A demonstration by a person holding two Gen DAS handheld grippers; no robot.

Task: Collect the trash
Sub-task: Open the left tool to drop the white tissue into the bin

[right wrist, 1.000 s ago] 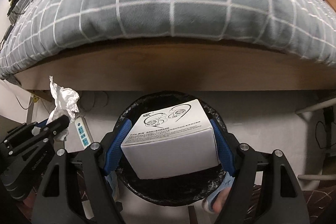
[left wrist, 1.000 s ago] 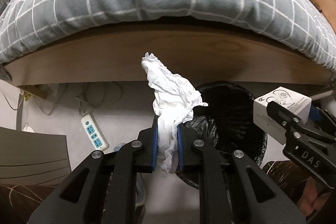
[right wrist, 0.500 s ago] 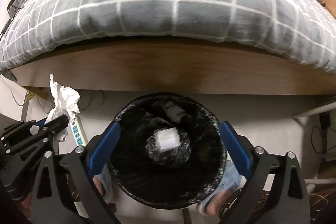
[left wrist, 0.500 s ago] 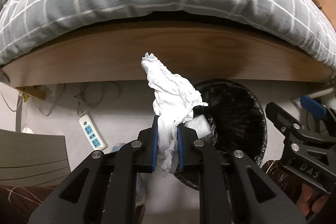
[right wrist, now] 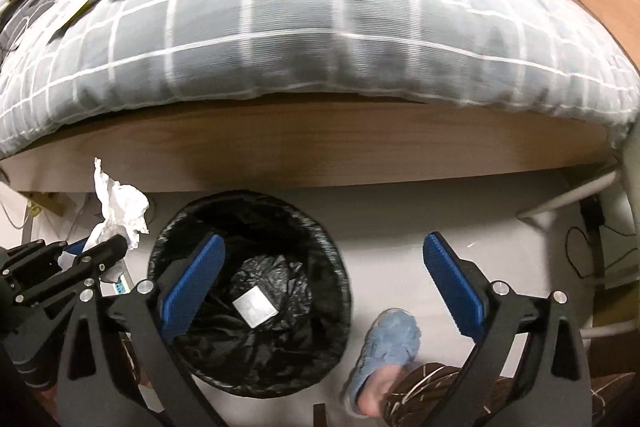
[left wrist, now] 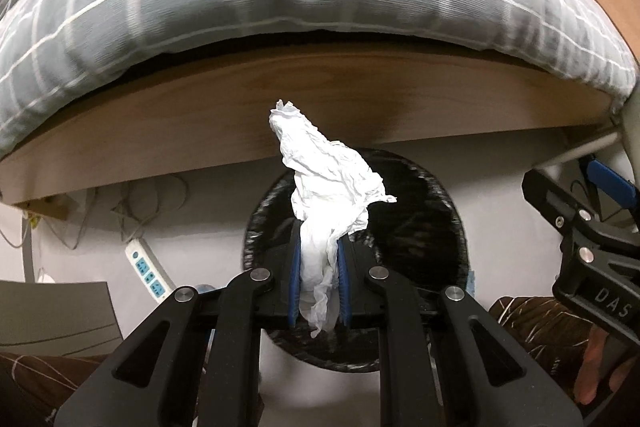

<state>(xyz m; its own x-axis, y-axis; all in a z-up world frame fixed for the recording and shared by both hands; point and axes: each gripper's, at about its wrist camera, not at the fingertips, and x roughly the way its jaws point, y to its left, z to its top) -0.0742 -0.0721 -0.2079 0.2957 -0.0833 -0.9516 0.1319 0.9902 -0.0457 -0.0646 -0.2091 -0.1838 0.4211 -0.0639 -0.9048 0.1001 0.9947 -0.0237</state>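
Note:
My left gripper [left wrist: 319,267] is shut on a crumpled white tissue [left wrist: 324,183] and holds it above the near rim of a black-lined trash bin [left wrist: 420,227]. In the right wrist view the bin [right wrist: 320,247] stands on the floor by the bed, with a white box [right wrist: 255,307] lying at its bottom. My right gripper [right wrist: 320,263] is open and empty, its left finger over the bin, its right finger over bare floor. The tissue [right wrist: 120,203] and left gripper [right wrist: 92,251] show at the left there.
A bed with a grey checked duvet [right wrist: 320,27] and wooden side board [right wrist: 320,143] stands behind the bin. A white power strip [left wrist: 148,271] lies on the floor at left. A foot in a blue slipper [right wrist: 388,343] is right of the bin. Clutter lies on the bed.
My right gripper opened and the white box dropped into the bin, then the gripper shifted right. My left gripper carried the tissue rightward to over the bin.

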